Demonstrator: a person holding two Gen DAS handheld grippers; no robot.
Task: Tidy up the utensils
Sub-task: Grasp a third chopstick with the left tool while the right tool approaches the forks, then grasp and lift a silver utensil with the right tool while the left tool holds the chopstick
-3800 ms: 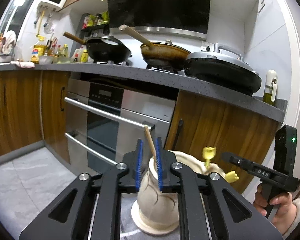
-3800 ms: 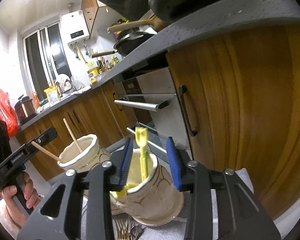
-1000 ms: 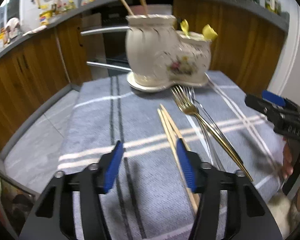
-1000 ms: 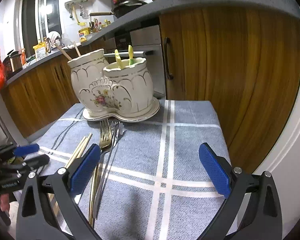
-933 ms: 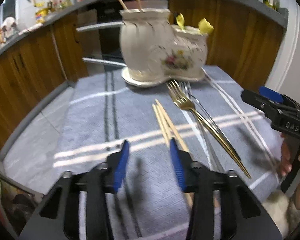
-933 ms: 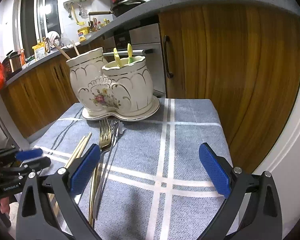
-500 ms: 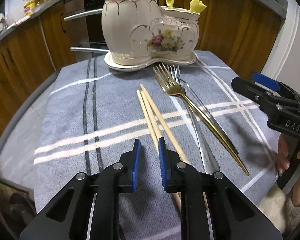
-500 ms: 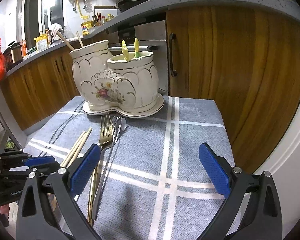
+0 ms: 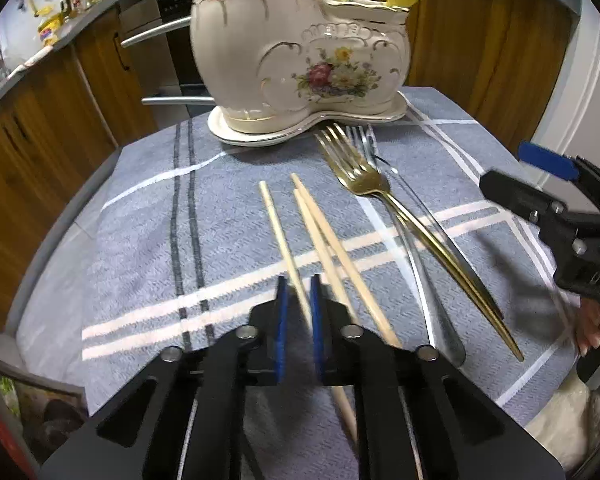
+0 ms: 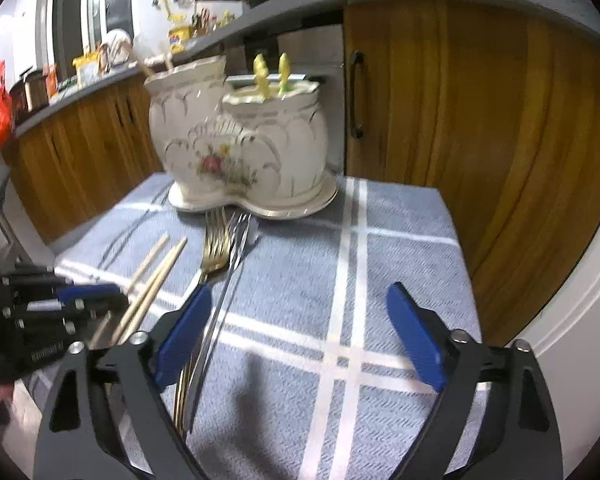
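A cream ceramic utensil holder [image 9: 300,60] with a flower motif stands on its saucer at the back of the grey checked cloth [image 9: 140,240]. Yellow-handled pieces and wooden sticks poke out of it. My left gripper [image 9: 298,320] is shut on a pale chopstick [image 9: 278,232], whose far end is splayed away from two other chopsticks [image 9: 328,240] lying alongside. A gold fork [image 9: 364,176] and a silver fork [image 10: 238,240] lie to their right. My right gripper [image 10: 300,334] hovers over the cloth, its jaws wide and closing. The fork handles run just beside its left pad, untouched.
Wooden cabinet doors [image 10: 480,140] and an oven front close in behind the small table. The table's right edge [image 10: 460,240] sits near a white door frame. A hand holds the right gripper [image 9: 560,216] at the right of the left wrist view.
The left jaws closed from half open onto the pale chopstick and came lower toward the cloth. That chopstick swung away from the other two. The right jaws narrowed a little.
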